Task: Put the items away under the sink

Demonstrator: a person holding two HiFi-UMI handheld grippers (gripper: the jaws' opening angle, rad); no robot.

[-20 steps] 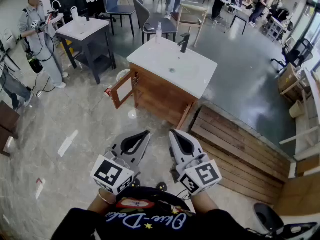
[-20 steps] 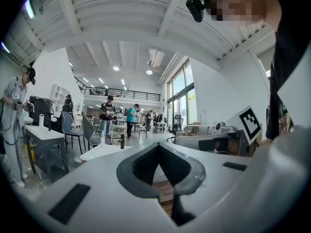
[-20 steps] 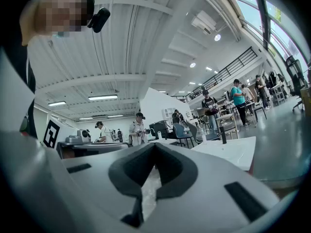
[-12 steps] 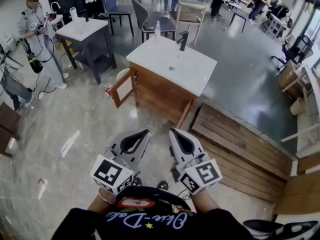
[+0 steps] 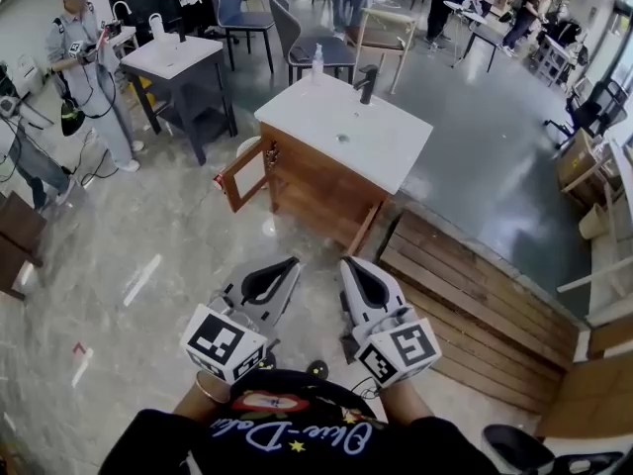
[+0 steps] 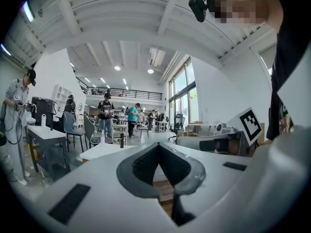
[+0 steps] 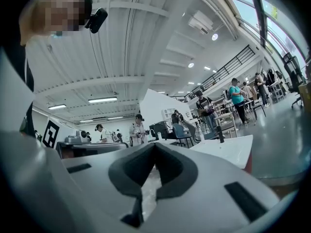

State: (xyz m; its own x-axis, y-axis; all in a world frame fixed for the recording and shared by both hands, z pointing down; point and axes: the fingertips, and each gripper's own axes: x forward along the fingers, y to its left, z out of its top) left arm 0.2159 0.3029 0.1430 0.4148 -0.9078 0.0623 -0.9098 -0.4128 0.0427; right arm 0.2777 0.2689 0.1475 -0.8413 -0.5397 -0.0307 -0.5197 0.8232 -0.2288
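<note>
Far left, a person [image 5: 87, 57] stood on the pale floor beside a dark side table [image 5: 178, 55] with a white top.

The left tool [image 5: 290, 263] was held low, close to the holder's body, and pointed toward the sink cabinet [image 5: 316, 181]. Its marker cube [image 5: 223, 342] faced up. In the left tool's own view [image 6: 158, 145] the jaws were narrow. The tips met, leaving only the oval hollow behind them, and nothing was held.

The cabinet stood well ahead of both tools. Its wooden door [image 5: 242, 177] hung open below the left corner of the white worktop [image 5: 297, 117]. A small red thing [image 5: 217, 180] lay on the floor just beside that door; I could not tell what it was. A white round patch [image 5: 262, 228] showed on the floor near the cabinet's front. A clear pump bottle [image 5: 316, 64] stood upright at the far corner of the worktop. A black tap [image 5: 367, 83] stood on the far edge, to the right of the bottle. The basin drain [image 5: 341, 138] sat mid-worktop.

The right tool [image 5: 346, 262] was just beside the left one, level with it, and apart from the cabinet. Its own view [image 7: 154, 143] showed the tips together, narrow and empty.

On the right, a slatted wooden platform [image 5: 475, 285] lay on the floor against the cabinet's right side.
</note>
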